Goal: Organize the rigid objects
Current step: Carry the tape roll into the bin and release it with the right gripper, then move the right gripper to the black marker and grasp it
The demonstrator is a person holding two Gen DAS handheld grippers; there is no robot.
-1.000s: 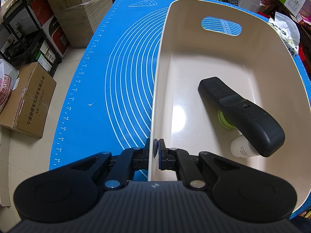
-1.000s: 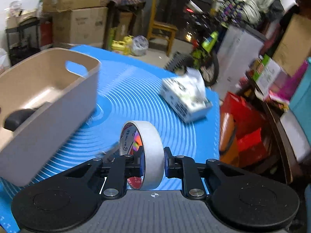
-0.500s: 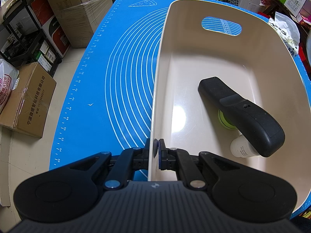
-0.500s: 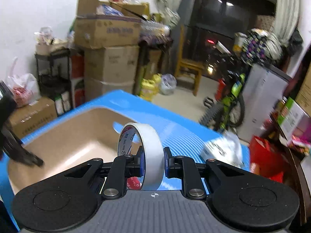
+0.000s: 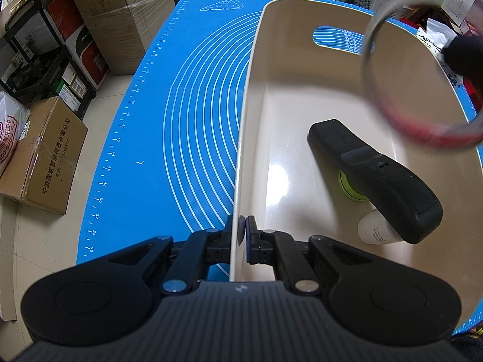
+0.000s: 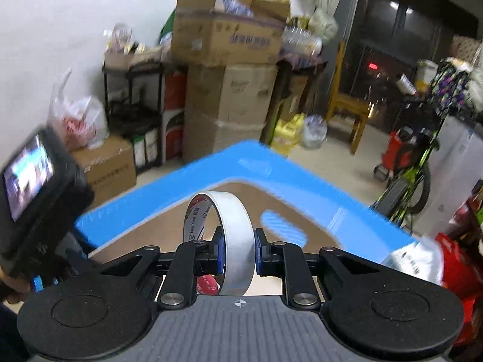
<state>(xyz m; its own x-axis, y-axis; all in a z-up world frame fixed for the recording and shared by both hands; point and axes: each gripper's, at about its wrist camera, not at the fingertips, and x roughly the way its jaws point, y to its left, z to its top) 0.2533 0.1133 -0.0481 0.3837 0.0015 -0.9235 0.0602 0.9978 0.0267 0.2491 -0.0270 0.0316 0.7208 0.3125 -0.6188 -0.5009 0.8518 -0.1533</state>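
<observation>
Grip status, left gripper (image 5: 240, 235): the jaws are closed on the near left wall of the beige plastic bin (image 5: 241, 150), one pad outside and one pad inside the rim. The bin rests on a blue silicone mat (image 5: 181, 120) printed with concentric arcs and a ruler scale. Inside the bin, a black curved handheld device (image 5: 374, 175) lies diagonally on top of a green-capped item (image 5: 347, 184) and a small white bottle (image 5: 372, 230).

Right gripper (image 6: 238, 249): both pads press on the flat sides of a roll of white tape (image 6: 235, 241), which stands upright between them. The roll is held in the air above the open bin (image 6: 169, 229), over its right portion. In the left wrist view the tape roll (image 5: 422, 84) appears blurred at upper right.
</observation>
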